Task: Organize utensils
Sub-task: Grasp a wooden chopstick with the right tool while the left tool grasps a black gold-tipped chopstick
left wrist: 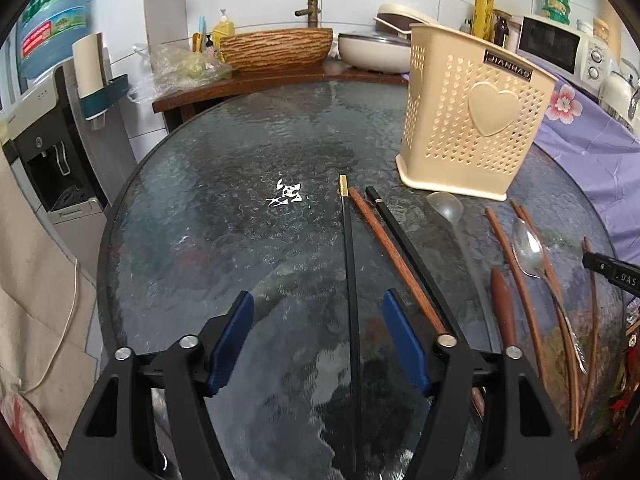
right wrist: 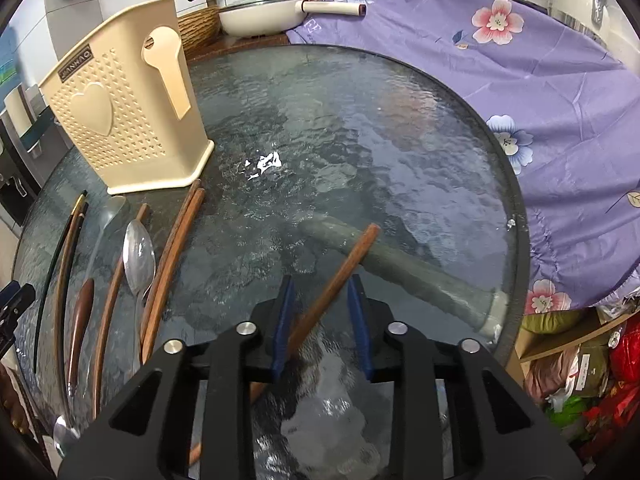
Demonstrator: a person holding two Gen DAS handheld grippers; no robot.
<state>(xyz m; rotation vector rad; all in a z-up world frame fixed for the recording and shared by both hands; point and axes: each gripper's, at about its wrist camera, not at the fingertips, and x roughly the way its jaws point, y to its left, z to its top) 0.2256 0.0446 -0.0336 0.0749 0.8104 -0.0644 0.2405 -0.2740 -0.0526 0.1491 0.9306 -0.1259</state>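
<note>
Right wrist view: a brown wooden chopstick [right wrist: 340, 280] runs diagonally between the blue fingers of the right gripper [right wrist: 322, 320], its tip ahead and to the right, its rear end passing back under the left finger. Jaws narrow but not closed; only the left pad looks to be touching the stick, and whether it is lifted off the glass table [right wrist: 400, 140] cannot be told. Ahead-left of this gripper stands the beige perforated utensil holder [right wrist: 120, 112], upright. To its left lie a metal spoon [right wrist: 138, 256] and a pair of brown chopsticks [right wrist: 172, 256], flat on the glass.

Left wrist view: a black chopstick with gold tip [left wrist: 350, 272] lies between the fingers of the left gripper [left wrist: 318, 336], nearer the right finger, pointing straight ahead. Jaws wide, touching nothing. Just right of it are a brown chopstick [left wrist: 394, 256] and a second black chopstick [left wrist: 408, 240]. The holder sits ahead-right.
</note>
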